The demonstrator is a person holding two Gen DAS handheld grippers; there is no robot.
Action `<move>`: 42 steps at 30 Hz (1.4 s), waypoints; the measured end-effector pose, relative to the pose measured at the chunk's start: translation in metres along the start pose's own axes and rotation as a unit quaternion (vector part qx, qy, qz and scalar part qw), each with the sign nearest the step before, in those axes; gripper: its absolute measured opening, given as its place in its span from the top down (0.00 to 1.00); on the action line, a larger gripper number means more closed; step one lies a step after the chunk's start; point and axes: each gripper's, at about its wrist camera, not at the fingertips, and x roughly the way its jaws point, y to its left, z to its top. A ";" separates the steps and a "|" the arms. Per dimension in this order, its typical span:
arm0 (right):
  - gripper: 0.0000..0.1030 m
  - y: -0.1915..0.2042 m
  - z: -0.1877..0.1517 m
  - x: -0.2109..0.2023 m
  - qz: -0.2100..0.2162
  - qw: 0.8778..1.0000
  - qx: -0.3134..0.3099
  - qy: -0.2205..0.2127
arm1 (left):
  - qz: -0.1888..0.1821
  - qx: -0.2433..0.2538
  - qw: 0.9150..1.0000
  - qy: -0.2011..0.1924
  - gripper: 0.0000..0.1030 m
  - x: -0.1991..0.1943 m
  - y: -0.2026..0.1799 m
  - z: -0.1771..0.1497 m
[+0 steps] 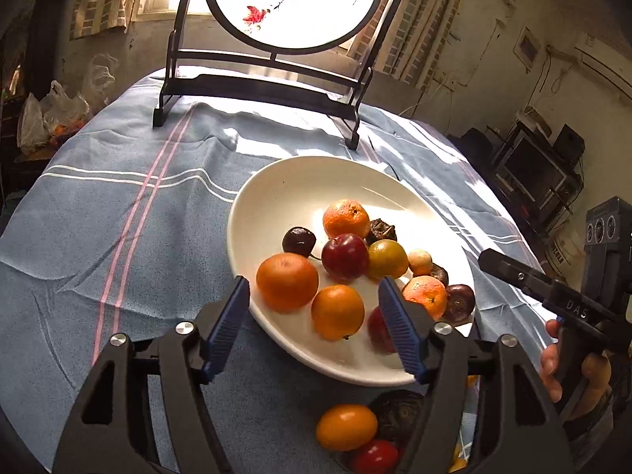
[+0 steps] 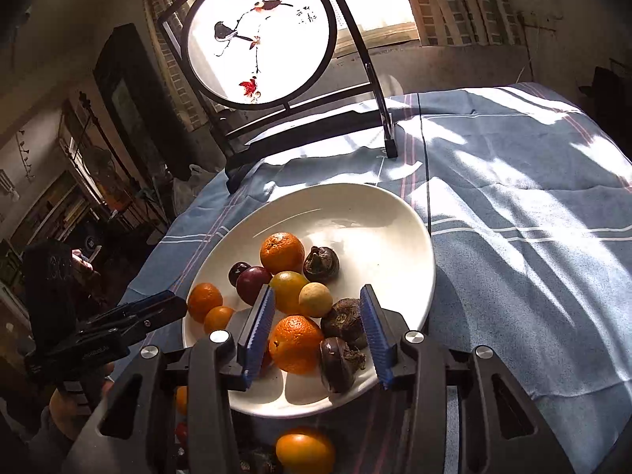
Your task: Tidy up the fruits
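Note:
A white plate point(image 1: 276, 185) point(image 2: 355, 213) on the blue tablecloth holds several fruits: oranges point(image 1: 287, 282) point(image 2: 282, 252), a red plum point(image 1: 344, 256), a yellow-green fruit point(image 1: 388, 258) point(image 2: 290, 290), a small pale fruit point(image 2: 315, 299) and dark brown fruits point(image 2: 322, 264). My left gripper point(image 1: 314, 308) is open and empty over the plate's near rim, with an orange point(image 1: 337, 312) between its fingers' line. My right gripper point(image 2: 314, 328) is open and empty above an orange point(image 2: 296, 343) and two dark fruits point(image 2: 343, 318). More fruit lies below both grippers point(image 1: 347, 426) point(image 2: 305, 450).
A dark wooden stand with a round painted screen point(image 1: 294, 0) point(image 2: 260, 35) stands at the table's far side, behind the plate. Each gripper shows in the other's view point(image 1: 553, 292) point(image 2: 118, 328). Blue striped cloth point(image 1: 118, 217) point(image 2: 533, 256) spreads left and right of the plate.

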 end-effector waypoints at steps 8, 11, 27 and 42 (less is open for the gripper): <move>0.56 0.008 -0.068 -0.057 -0.007 1.000 -0.029 -0.001 | -0.009 0.092 0.996 -0.010 0.34 -0.067 -0.033 -0.058; 0.56 0.008 -0.093 -0.071 -0.007 0.999 -0.037 -0.002 | 0.000 0.136 0.991 0.007 0.34 -0.074 -0.050 -0.090; 0.56 -0.005 -0.111 -0.073 0.013 1.000 -0.019 -0.002 | 0.019 0.152 0.987 0.046 0.74 -0.035 -0.073 -0.121; 0.57 0.078 -0.144 -0.061 0.049 0.980 -0.182 0.060 | 0.001 0.121 0.992 -0.030 0.74 -0.103 -0.057 -0.114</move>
